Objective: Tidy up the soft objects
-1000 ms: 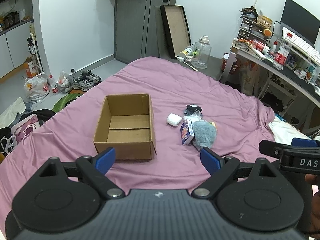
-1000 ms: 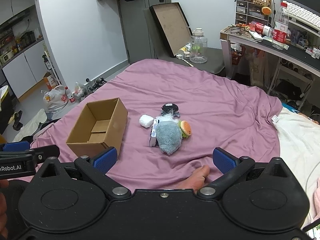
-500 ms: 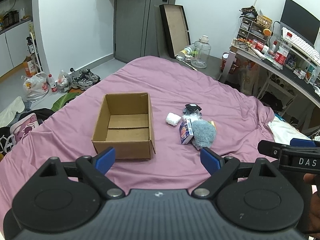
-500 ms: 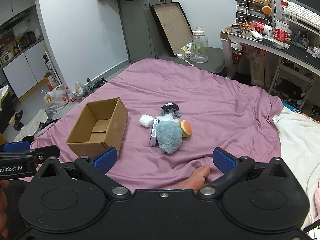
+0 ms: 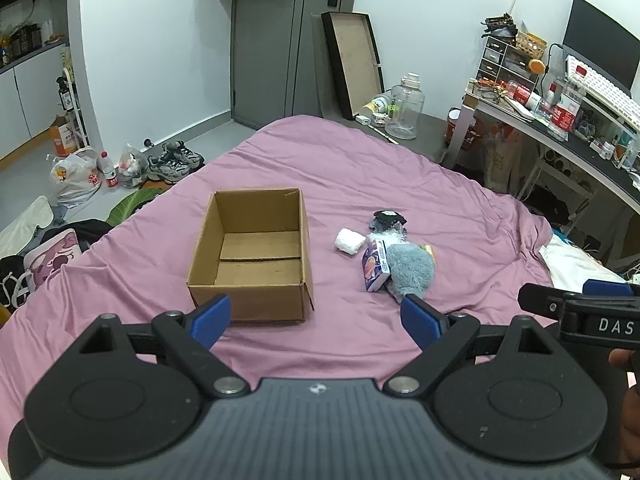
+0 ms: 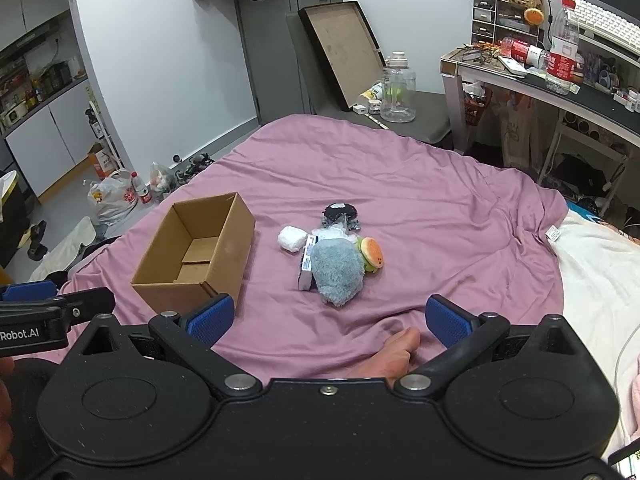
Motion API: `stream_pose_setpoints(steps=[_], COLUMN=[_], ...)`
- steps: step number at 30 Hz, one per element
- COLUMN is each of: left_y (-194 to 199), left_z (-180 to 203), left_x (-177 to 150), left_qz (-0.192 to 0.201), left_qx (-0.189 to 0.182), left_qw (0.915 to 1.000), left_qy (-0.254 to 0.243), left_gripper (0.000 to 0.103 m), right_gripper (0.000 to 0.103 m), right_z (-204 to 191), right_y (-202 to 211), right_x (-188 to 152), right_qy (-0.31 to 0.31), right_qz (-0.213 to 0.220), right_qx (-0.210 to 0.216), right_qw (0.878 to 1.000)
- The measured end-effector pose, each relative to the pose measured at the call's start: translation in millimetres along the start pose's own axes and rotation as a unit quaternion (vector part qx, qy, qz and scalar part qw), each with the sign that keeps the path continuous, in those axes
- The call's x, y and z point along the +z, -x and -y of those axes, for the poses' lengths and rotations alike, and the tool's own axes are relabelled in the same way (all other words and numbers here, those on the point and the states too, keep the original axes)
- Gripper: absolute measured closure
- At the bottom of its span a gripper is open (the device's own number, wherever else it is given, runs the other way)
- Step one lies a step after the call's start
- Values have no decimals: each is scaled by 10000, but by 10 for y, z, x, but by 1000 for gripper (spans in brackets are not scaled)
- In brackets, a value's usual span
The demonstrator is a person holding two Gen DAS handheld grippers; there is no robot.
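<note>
We judge the task not yet begun. The cardboard box [image 5: 256, 252] sits empty on the pink bedspread [image 5: 400, 168]. The soft pile lies at its 3 o'clock, apart from it: white bundle [image 5: 350, 241], grey plush [image 5: 410, 272], small carton [image 5: 375, 266], dark item [image 5: 387, 219] at the pile's 12 o'clock. Left gripper [image 5: 316, 318] and right gripper [image 6: 330, 318] both gape wide, empty, hovering short of everything. All items remain to box.

box [image 5: 251, 252]: 1 | soft objects [image 6: 335, 270]: about 5 | tongs [image 5: 316, 318]: 2
</note>
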State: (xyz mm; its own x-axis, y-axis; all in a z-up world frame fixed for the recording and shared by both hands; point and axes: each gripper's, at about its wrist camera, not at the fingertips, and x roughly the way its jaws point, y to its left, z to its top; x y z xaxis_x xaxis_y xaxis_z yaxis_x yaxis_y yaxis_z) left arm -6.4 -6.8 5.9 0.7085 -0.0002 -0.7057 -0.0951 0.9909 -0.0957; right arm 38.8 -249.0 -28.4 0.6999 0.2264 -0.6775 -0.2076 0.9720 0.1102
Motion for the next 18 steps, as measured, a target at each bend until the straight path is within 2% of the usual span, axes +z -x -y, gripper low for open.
stream_pose_setpoints(steps=[18], left_y=[-107], left_z=[-19], left_x=[34], left_qz=[-52], left_qx=[36], left_qw=[10000], left_qy=[24], left_gripper=[12], right_gripper=[0], right_z=[81], right_y=[-187], right_x=[-18], right_qy=[7], right_qz=[-51], right_qx=[128], right_qw=[9999])
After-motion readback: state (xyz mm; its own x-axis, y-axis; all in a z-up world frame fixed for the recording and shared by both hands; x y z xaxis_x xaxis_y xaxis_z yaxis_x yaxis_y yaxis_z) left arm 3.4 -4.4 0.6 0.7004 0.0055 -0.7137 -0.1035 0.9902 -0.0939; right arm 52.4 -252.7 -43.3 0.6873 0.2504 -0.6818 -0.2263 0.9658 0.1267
